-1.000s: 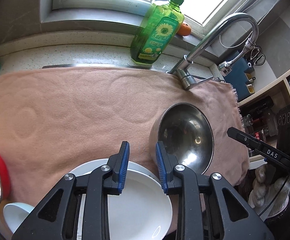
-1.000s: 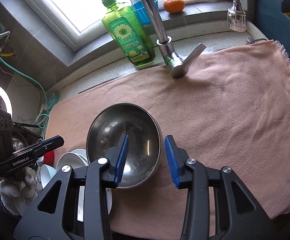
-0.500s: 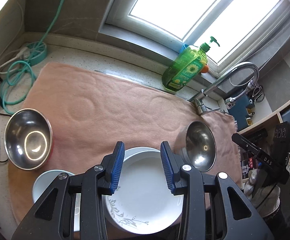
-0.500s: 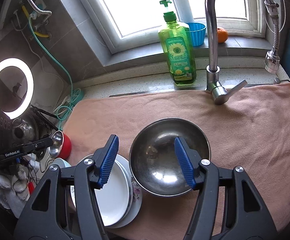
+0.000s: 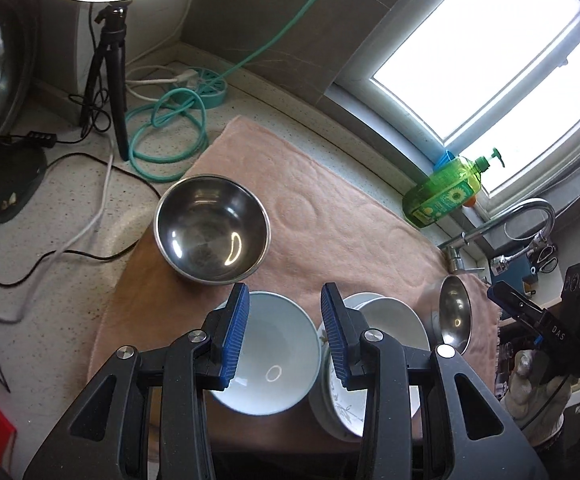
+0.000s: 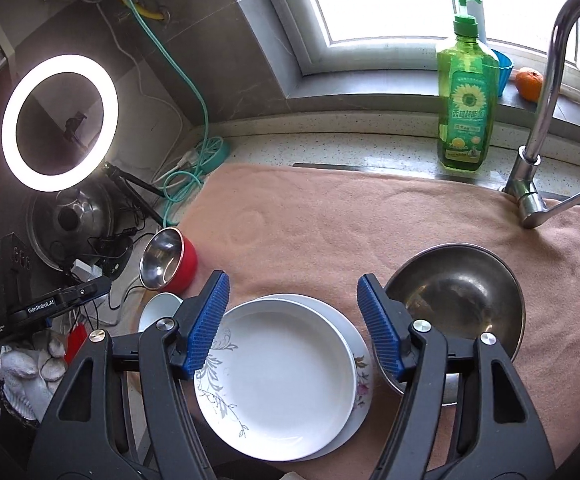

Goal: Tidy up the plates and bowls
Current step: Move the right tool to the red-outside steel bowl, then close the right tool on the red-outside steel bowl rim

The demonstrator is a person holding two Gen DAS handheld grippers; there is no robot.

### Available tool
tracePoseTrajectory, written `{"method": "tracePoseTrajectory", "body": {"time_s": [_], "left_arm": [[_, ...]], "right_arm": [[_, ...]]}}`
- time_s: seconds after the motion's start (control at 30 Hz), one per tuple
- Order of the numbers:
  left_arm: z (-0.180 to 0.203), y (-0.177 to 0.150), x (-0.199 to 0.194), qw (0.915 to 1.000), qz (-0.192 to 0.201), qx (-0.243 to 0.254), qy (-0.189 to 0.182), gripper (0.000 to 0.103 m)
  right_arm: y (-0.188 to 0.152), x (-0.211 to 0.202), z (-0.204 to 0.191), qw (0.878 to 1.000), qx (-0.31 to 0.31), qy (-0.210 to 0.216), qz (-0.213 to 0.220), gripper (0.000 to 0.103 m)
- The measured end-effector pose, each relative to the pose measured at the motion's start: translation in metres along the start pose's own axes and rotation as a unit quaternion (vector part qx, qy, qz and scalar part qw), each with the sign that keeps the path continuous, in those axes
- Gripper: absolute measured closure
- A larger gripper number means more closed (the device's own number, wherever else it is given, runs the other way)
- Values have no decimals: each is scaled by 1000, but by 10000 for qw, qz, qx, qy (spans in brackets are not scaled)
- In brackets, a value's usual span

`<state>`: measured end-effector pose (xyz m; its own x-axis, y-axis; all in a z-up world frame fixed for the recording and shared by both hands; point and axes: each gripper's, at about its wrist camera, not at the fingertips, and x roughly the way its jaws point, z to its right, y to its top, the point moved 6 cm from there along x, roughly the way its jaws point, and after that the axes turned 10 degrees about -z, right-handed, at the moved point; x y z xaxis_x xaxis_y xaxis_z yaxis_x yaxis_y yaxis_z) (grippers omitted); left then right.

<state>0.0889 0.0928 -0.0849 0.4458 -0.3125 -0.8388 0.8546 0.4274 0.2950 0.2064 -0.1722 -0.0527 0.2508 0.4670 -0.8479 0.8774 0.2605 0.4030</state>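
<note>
Plates (image 6: pixel 286 376) lie stacked flat, faces up, beside upright steel bowl (image 6: pixel 455 304)

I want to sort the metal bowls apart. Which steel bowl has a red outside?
The small steel bowl at the towel's left edge, beside the white bowl; its outer wall is red. The large steel bowl on the right is bare metal outside.

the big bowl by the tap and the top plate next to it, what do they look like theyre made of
Big bowl: likely stainless steel, with a dull grey sheen and blurred reflections inside. Top plate: seemingly glazed ceramic or porcelain, glossy white with a printed grey vine pattern near the rim; melamine cannot be ruled out.
</note>
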Motion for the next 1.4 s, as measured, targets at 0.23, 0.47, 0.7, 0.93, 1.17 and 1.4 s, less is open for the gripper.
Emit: {"method": "tracePoseTrajectory", "body": {"time_s": [0.23, 0.47, 0.7, 0.93, 1.17, 1.4], "left_arm": [[-51, 6, 1, 9987, 44, -415, 289, 70], [-79, 17, 10, 9980, -50, -574, 251, 70], [-95, 29, 24, 9971, -222, -718, 96, 74], [-102, 40, 35, 9964, -339, -774, 18, 74], [-107, 48, 43, 9963, -447, -740, -3, 75], [-111, 48, 52, 9952, -579, -793, -52, 79]], "right_arm": [[13, 31, -45, 9986, -288, 329, -280, 34], [23, 77, -81, 9945, -346, 661, -729, 51], [28, 132, -102, 9833, 0, 1187, -1383, 65], [35, 167, -121, 9756, 68, 1376, -1708, 69], [39, 194, -129, 9708, 149, 1421, -1926, 78], [37, 211, -132, 9694, 144, 1339, -2054, 84]]}}
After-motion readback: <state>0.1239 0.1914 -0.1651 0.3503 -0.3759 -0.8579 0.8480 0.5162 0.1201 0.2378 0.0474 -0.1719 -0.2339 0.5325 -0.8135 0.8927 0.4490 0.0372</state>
